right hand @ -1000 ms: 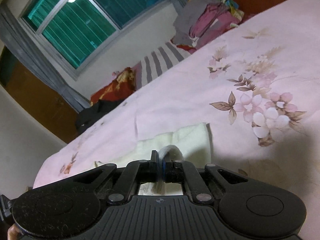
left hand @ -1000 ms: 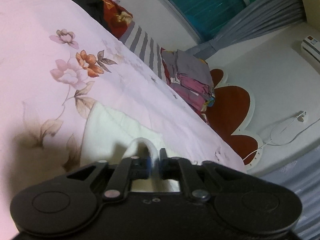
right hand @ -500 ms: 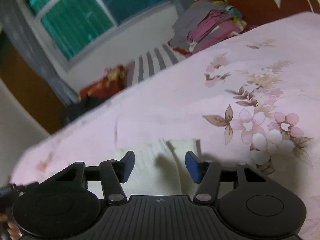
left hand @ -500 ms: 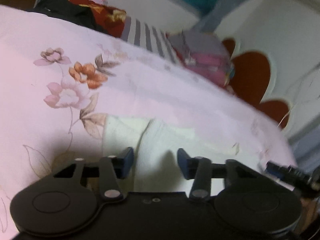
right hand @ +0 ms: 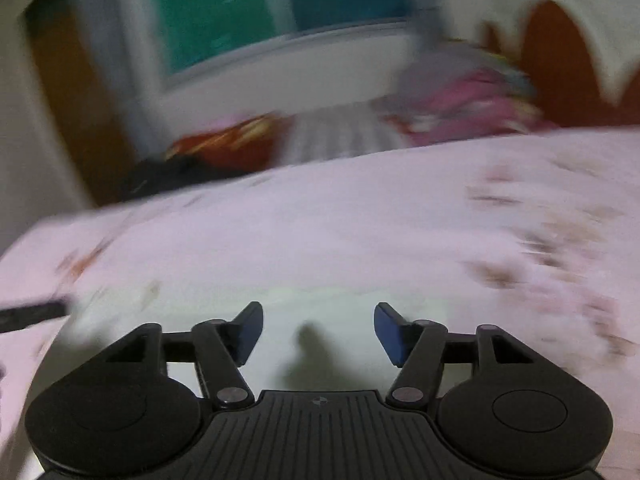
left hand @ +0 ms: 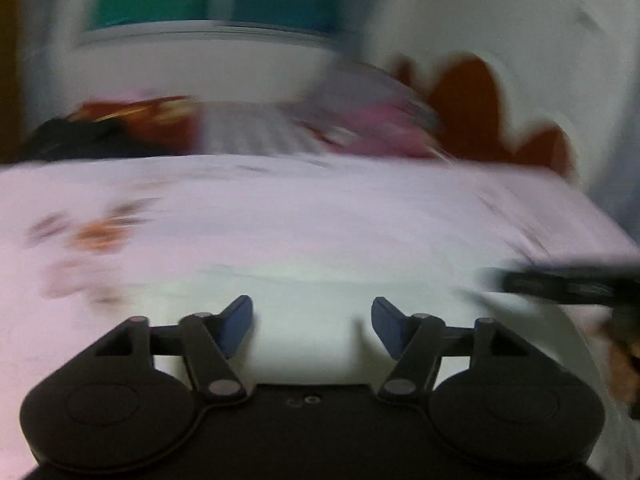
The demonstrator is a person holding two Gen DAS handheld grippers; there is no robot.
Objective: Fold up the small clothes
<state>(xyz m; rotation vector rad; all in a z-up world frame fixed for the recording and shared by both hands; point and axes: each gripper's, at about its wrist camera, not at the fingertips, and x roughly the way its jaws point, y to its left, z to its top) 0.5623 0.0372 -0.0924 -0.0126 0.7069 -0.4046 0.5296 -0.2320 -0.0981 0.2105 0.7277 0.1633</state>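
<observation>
A small cream-white cloth (left hand: 312, 292) lies flat on the pink floral bedsheet (left hand: 280, 208), just ahead of both grippers; it also shows in the right wrist view (right hand: 320, 312). My left gripper (left hand: 312, 326) is open and empty, its blue pads above the cloth's near part. My right gripper (right hand: 319, 332) is open and empty over the same cloth. The right gripper's dark tip (left hand: 560, 284) shows at the right in the left wrist view. Both views are blurred by motion.
A pile of pink and grey clothes (right hand: 472, 100) and a striped pillow (right hand: 332, 136) lie at the far edge of the bed. A red and black heap (left hand: 112, 128) sits at the far left. A window (right hand: 272, 20) and red headboard (left hand: 480, 104) stand behind.
Both grippers were shut on the cloth's edge a second ago. They have let it go and opened wide. Both have pulled back and swung, and the cloth now lies flat.
</observation>
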